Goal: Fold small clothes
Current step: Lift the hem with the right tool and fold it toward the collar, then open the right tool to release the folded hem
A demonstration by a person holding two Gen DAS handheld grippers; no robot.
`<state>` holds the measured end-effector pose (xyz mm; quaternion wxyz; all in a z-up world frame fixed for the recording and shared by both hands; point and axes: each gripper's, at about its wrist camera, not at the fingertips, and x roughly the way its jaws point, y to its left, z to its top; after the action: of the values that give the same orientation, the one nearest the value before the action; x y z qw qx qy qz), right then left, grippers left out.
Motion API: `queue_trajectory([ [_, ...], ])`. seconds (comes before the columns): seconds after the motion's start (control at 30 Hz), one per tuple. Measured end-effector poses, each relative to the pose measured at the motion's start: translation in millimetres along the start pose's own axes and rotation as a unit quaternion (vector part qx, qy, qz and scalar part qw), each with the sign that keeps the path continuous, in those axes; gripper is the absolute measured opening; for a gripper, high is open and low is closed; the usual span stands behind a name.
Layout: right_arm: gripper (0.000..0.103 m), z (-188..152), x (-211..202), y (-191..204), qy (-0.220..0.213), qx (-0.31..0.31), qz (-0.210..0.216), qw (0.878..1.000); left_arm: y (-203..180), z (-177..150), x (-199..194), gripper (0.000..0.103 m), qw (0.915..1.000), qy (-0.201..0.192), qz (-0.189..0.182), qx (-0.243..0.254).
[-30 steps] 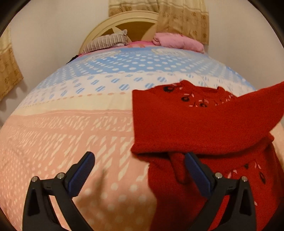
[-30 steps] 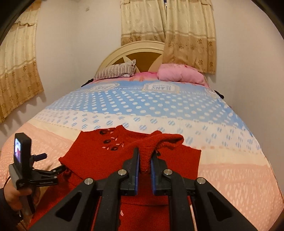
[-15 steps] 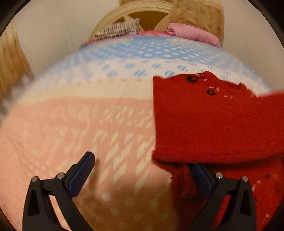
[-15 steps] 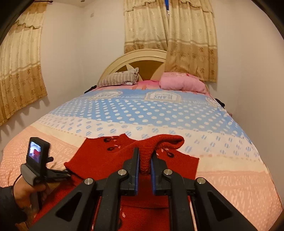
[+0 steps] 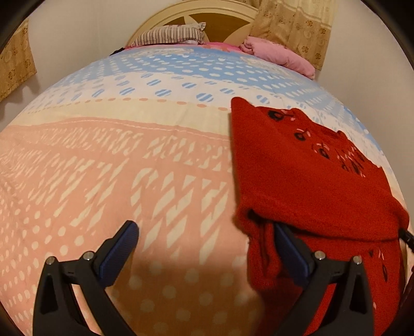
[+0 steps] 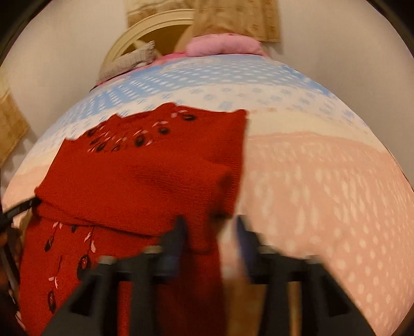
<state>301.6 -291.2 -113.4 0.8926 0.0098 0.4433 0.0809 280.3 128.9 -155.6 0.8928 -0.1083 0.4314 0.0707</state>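
Midway through a fold, a small red knitted sweater (image 5: pixel 310 181) lies on the near part of a bed's patterned quilt (image 5: pixel 116 168), its sleeve laid across the chest in a thick band and its dark embroidered collar toward the far headboard (image 5: pixel 196 15). At the garment's right edge, seen blurred from the right wrist, the right gripper (image 6: pixel 209 232) has just been opening; its jaws stand roughly half apart with a fold of red knit between them, and the pads appear clear of the cloth. At the sweater's left edge the left gripper (image 5: pixel 204 236) is spread wide and holds nothing, one finger over bare quilt, the other tucked under the lip of the folded sleeve. Judging by how it drapes and bunches, the knit is soft, light and limp, likely to sag and stretch if lifted from one point; the firmer hem corners or the doubled sleeve edge look the best places to pinch. A striped pillow (image 5: pixel 170 35) and a pink pillow (image 5: pixel 279 55) sit at the far end
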Motion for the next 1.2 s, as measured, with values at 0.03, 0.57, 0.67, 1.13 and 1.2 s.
queue_trajectory([
  [0.03,0.059,-0.5,-5.3,-4.1,-0.006,0.008,0.004,1.000,1.7,-1.7,-5.2,0.103,1.0000,-0.002,-0.003,-0.003],
  [0.57,0.059,38.2,-16.6,25.3,-0.046,0.020,0.047,0.998,-17.5,17.5,10.9,0.103,0.9978,-0.024,0.052,0.033],
  [0.67,0.052,39.6,3.5,-5.8,-0.003,0.090,0.052,0.995,-11.2,17.4,15.3,0.103,0.9990,-0.018,0.033,0.022],
  [1.13,0.025,41.7,0.9,41.8,-0.018,-0.070,-0.065,0.995,-3.0,11.9,16.6,0.103,0.9999,-0.010,0.002,-0.011],
  [1.2,0.041,36.5,9.9,31.5,-0.005,-0.053,-0.104,0.993,-1.3,12.0,16.7,0.103,0.9998,-0.010,0.002,-0.015],
])
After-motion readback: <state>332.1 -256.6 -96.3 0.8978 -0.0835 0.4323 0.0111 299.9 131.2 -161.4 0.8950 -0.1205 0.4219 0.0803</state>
